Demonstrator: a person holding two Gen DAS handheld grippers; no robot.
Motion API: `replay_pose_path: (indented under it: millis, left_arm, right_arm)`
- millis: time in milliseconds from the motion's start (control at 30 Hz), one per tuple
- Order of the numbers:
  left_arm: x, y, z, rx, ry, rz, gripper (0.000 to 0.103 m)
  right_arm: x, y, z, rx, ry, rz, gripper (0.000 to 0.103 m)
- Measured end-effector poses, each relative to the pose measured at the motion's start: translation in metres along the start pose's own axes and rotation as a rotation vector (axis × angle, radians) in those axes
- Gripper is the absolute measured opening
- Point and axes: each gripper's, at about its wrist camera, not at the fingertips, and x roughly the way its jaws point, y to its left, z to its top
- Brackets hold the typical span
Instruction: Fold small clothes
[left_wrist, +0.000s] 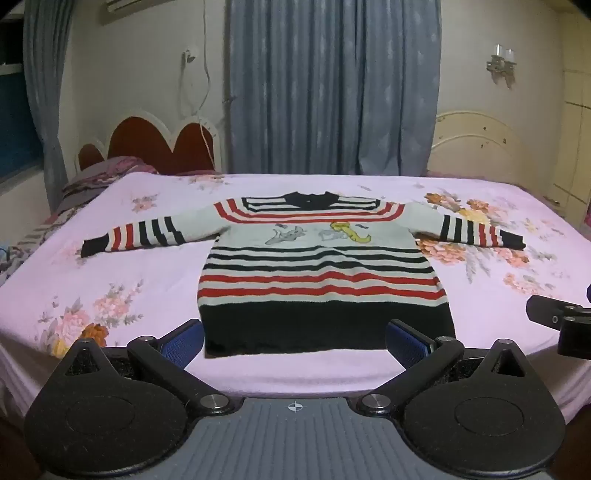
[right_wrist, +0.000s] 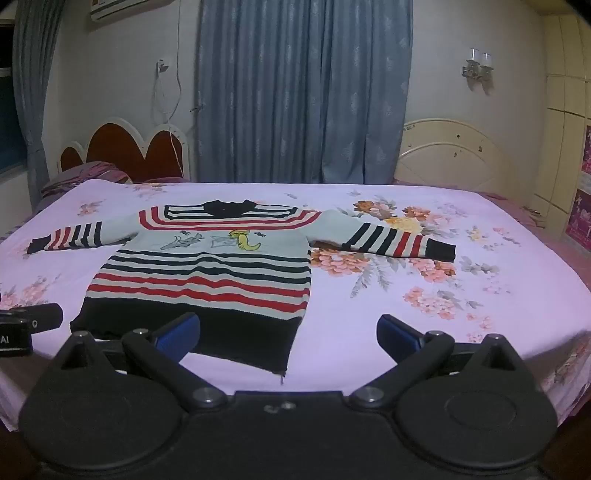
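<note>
Two grippers are held at the near edge of the bed, and both are seen with jaws spread wide and nothing between them. The left gripper (left_wrist: 295, 341) is aimed squarely at the black hem of the sweater (left_wrist: 321, 266), its blue pads (left_wrist: 186, 341) flanking the hem's two corners without any visible contact. The right gripper (right_wrist: 288, 338) is set further to the right, so that its left pad (right_wrist: 179, 334) is seen over the hem while the other pad lies over bare bedsheet (right_wrist: 369, 314). A part of each tool is caught at the edge of the other's view: the right one low at the right in the left wrist view, the left one low at the left in the right wrist view.

The sweater (right_wrist: 207, 269) is laid flat and face up on the pink floral bedsheet (left_wrist: 129, 266), hem towards the cameras and black collar away from them. Black, red and pale stripes are carried across the body, and a small cartoon print is shown on the pale chest band. Both sleeves are spread outward, the left sleeve (left_wrist: 129, 236) and the right sleeve (right_wrist: 391, 236) each ending in a black cuff.

Beyond the far edge of the bed, a red scalloped headboard (left_wrist: 151, 144) is seen to the left and a cream one (right_wrist: 454, 155) to the right. Grey-blue curtains (left_wrist: 332, 88) are hung between them, and a wall lamp (right_wrist: 478, 68) is mounted on the right.
</note>
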Motion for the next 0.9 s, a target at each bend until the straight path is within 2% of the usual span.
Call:
replay_pose_path:
  millis: [67,100,700,900]
  left_arm:
    - [0.002,0.003,0.0,-0.008,0.007,-0.002,0.103]
    - [-0.001,-0.003,-0.001,0.036,-0.021,0.021,0.103]
    - [0.0,-0.002,0.0,0.014,-0.005,0.015,0.103]
    - [0.001,-0.005,0.003,0.016,-0.006,0.017,0.103]
  right_arm:
    - [0.0,0.0,0.0,0.005,-0.001,0.002,0.102]
    - [0.0,-0.001,0.0,0.002,-0.001,0.002,0.102]
    - [0.0,0.008,0.001,-0.009,-0.004,-0.005,0.102]
    - [0.001,0.0,0.002,-0.005,-0.008,-0.002,0.102]
